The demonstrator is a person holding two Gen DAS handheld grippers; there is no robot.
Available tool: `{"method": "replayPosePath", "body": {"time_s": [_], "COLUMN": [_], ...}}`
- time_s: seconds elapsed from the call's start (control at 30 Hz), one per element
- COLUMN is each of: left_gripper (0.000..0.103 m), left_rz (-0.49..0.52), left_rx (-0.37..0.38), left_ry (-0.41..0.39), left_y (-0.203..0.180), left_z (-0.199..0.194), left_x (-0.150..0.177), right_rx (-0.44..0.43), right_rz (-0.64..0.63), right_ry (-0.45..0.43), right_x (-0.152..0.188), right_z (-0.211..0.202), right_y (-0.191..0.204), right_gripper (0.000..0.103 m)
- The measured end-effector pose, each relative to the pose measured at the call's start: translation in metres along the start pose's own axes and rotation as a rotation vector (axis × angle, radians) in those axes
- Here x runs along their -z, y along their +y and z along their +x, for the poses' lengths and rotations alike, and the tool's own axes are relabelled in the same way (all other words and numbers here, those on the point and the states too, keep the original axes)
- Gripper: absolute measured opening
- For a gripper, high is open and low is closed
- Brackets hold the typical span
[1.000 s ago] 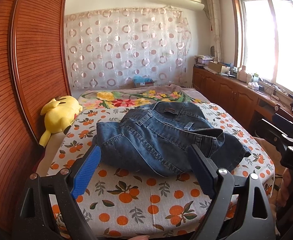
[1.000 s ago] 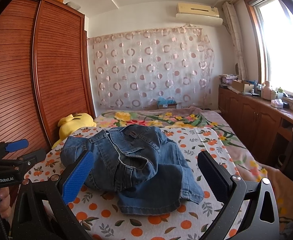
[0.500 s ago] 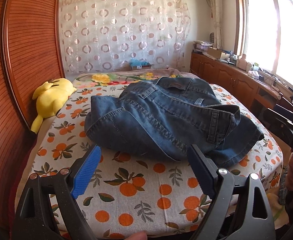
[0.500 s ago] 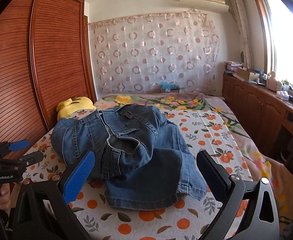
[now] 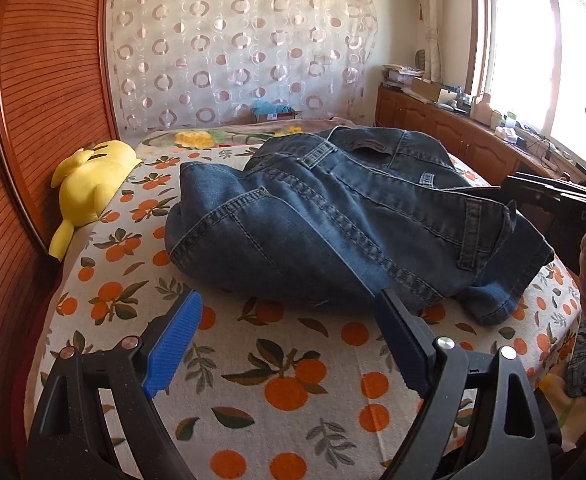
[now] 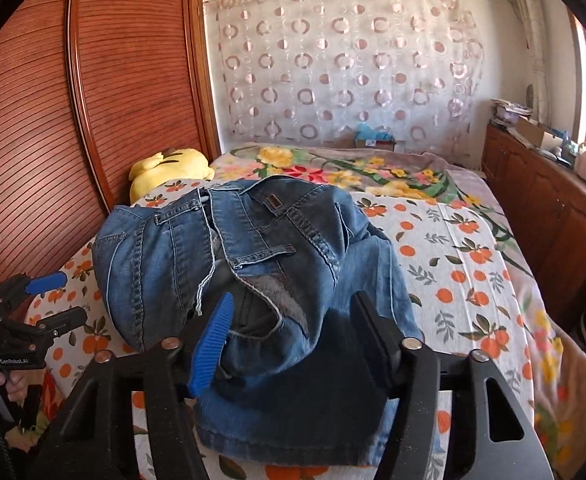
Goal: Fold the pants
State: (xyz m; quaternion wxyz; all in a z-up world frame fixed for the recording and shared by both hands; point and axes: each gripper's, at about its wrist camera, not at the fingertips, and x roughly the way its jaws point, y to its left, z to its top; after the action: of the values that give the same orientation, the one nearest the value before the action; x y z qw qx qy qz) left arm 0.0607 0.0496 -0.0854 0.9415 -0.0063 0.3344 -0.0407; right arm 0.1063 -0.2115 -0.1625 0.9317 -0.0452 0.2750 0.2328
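Crumpled blue denim pants [image 5: 333, 216] lie in a heap on the bed, waistband toward the far side; they also show in the right wrist view [image 6: 253, 280]. My left gripper [image 5: 289, 332] is open and empty, just short of the heap's near edge. My right gripper [image 6: 293, 332] is open, its blue pads either side of a dark fold at the near end of the pants, above a hem. The right gripper shows at the right edge of the left wrist view [image 5: 565, 204], and the left gripper at the left of the right wrist view [image 6: 41, 304].
The bed has an orange-print sheet [image 5: 293, 392] and a floral blanket [image 6: 373, 172] at the far end. A yellow plush toy [image 5: 89, 184] lies by the wooden wardrobe [image 5: 45, 80]. Wooden cabinets [image 6: 541, 208] run along the right, under the window.
Both grippers have moved closer to the pants and lower. The right gripper's jaws have narrowed and now straddle the near fold. The pants have not moved.
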Motion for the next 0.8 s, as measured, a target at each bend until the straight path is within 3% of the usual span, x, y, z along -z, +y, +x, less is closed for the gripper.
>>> {"method": "replayPosePath", "body": {"time_s": [0.13,0.2,0.23,0.3,0.33,0.37,0.47,0.7,0.8], "left_gripper": [0.088,0.088,0.088,0.088,0.088,0.088,0.088,0.088,0.088], "left_rz": [-0.006,-0.009,-0.008,0.000,0.003,0.006,0.028,0.041,0.041], "left_rx": [0.007,-0.003,-0.006,-0.007,-0.005,0.002,0.018,0.048,0.060], "left_ry": [0.008,0.007,0.009,0.015,0.018,0.019,0.016,-0.013,-0.027], "left_y": [0.008,0.011,0.012,0.014,0.014,0.014,0.010,-0.001,-0.002], "left_z": [0.007,0.011,0.014,0.020,0.022,0.025,0.028,0.021,0.013], "left_x": [-0.007,-0.012,-0.016,-0.022,-0.026,-0.030,-0.041,-0.057,-0.060], "right_rx": [-0.025,-0.033,-0.037,-0.042,-0.044,-0.043,-0.033,0.000,0.029], "right_rz": [-0.028,-0.052,-0.062,-0.076,-0.083,-0.091,-0.089,0.026,0.071], "right_ry": [0.037,0.067,0.083,0.117,0.127,0.127,0.083,-0.108,-0.102], "right_x": [-0.005,-0.007,-0.007,-0.012,-0.015,-0.017,-0.023,-0.021,0.001], "right_z": [0.013,0.019,0.022,0.029,0.031,0.032,0.021,-0.071,-0.095], "right_y": [0.000,0.001,0.000,-0.003,-0.004,-0.007,-0.012,-0.036,-0.049], "right_gripper": [0.047,0.037,0.026,0.022,0.011,0.008,0.004,0.004,0.004]}}
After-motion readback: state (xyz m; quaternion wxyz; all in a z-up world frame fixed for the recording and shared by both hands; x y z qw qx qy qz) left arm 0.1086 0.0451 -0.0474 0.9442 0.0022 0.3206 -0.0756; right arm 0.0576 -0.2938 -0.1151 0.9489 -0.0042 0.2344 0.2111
